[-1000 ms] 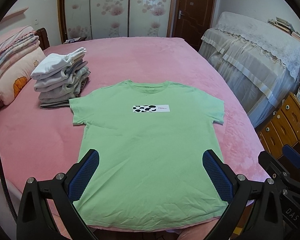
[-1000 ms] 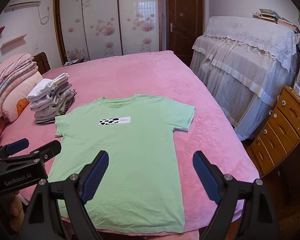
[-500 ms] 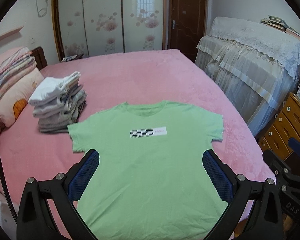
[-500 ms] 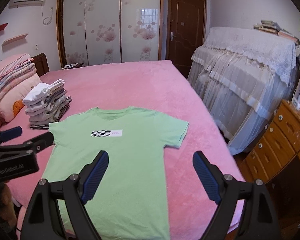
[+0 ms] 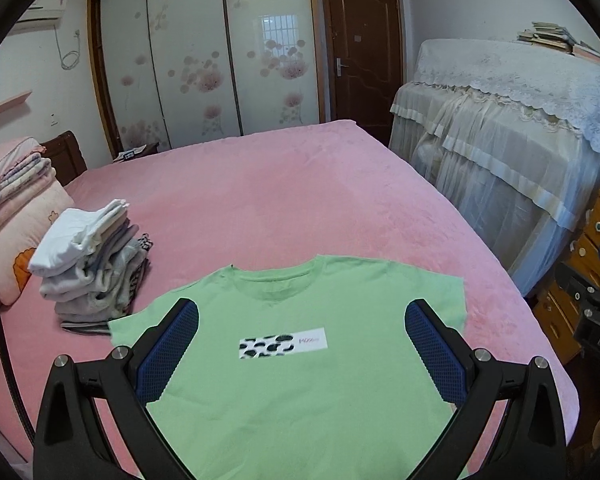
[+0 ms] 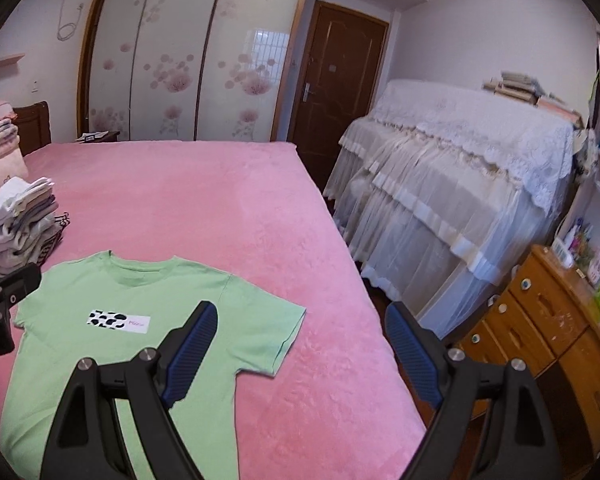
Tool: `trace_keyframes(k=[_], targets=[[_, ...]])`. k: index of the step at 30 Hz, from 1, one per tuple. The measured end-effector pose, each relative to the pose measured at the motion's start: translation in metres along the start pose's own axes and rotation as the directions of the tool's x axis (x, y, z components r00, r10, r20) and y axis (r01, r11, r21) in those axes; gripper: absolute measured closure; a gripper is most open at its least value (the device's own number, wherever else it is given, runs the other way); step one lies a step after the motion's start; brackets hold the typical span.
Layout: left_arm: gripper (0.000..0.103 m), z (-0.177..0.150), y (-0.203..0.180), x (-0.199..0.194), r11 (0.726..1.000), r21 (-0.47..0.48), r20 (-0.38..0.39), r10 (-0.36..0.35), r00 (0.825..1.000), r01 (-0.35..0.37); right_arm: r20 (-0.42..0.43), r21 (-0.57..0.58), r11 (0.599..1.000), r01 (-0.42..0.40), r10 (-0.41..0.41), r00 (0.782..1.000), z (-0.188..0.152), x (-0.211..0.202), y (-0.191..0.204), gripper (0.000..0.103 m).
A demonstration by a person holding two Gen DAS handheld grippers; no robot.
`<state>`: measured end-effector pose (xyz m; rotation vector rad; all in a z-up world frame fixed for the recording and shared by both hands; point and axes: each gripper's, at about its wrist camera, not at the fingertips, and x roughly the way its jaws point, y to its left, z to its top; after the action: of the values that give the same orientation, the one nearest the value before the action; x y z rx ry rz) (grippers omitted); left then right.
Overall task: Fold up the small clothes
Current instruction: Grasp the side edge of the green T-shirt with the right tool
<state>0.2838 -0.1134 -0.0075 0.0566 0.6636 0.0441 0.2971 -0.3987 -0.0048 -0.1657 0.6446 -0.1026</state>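
Across the lower half of the left wrist view, one green T-shirt (image 5: 300, 360) is spread flat, front up, on the pink bed (image 5: 284, 200), its neck pointing away and both sleeves laid out to the sides. It is judged to have been smoothed out this way so that sleeves and sides can be folded inward cleanly; no fold has yet been made. One white patch with black spots (image 5: 283, 346) is seen at the chest.

The left gripper (image 5: 300, 354) is held above the shirt's middle with its jaws spread wide and nothing between them. The right gripper (image 6: 300, 354) is likewise wide open and empty; it is held over the bare pink cover just past the shirt's right sleeve (image 6: 276, 332), at lower centre of its own frame. Both are judged to be poised for a grasp, one to each side of the garment.

At the left of the frame, one stack of folded clothes (image 5: 92, 264) is piled near the shirt's left sleeve, presumably kept close so the finished shirt can be added; its pieces cannot be counted exactly. One cushion (image 5: 24, 236) is seen at the far left edge, and one dresser (image 6: 540, 340) at the lower right of the right wrist view.
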Motion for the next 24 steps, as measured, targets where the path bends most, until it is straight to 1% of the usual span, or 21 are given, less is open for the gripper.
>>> trace_keyframes(k=[1,3,6,9,12,13,15,19,22,24], targets=[[0.000,0.001,-0.004,0.013,1.000,-0.002,-0.004,0.011,1.000,-0.011,-0.016,0.006,1.000,-0.007,0.007,1.000,0.000,0.011,-0.003,0.029],[0.000,0.002,-0.011,0.039,1.000,-0.004,-0.006,0.023,1.000,-0.023,-0.080,0.032,0.999,-0.018,0.020,0.997,0.000,0.051,-0.015,0.034],[0.000,-0.002,-0.022,0.079,1.000,-0.008,-0.028,0.025,0.999,-0.025,-0.165,0.074,0.996,-0.056,0.068,0.984,-0.009,0.097,-0.026,0.036],[0.000,-0.012,-0.033,0.110,1.000,-0.015,-0.065,0.020,0.998,-0.021,-0.246,0.133,0.986,-0.101,0.131,0.960,-0.022,0.144,-0.035,0.036],[0.000,-0.021,-0.042,0.137,1.000,-0.029,-0.099,0.007,0.995,-0.010,-0.319,0.201,0.971,-0.132,0.193,0.928,-0.036,0.189,-0.043,0.044],[0.000,-0.024,-0.043,0.145,0.999,-0.032,-0.105,0.005,0.994,-0.009,-0.340,0.227,0.965,-0.130,0.204,0.918,-0.041,0.203,-0.046,0.046],[0.000,-0.029,-0.047,0.156,0.999,-0.039,-0.119,0.001,0.993,-0.006,-0.377,0.285,0.946,-0.153,0.258,0.890,-0.053,0.231,-0.049,0.046],[0.000,-0.034,-0.050,0.175,0.998,-0.055,-0.150,-0.011,0.989,0.003,-0.423,0.354,0.921,-0.160,0.311,0.851,-0.071,0.271,-0.050,0.046],[0.000,-0.036,-0.048,0.184,0.998,-0.067,-0.162,-0.011,0.987,0.000,-0.444,0.381,0.911,-0.156,0.329,0.833,-0.079,0.292,-0.047,0.046],[0.000,-0.038,-0.046,0.188,0.997,-0.075,-0.172,-0.013,0.985,0.000,-0.454,0.368,0.918,-0.148,0.317,0.833,-0.081,0.300,-0.042,0.046]])
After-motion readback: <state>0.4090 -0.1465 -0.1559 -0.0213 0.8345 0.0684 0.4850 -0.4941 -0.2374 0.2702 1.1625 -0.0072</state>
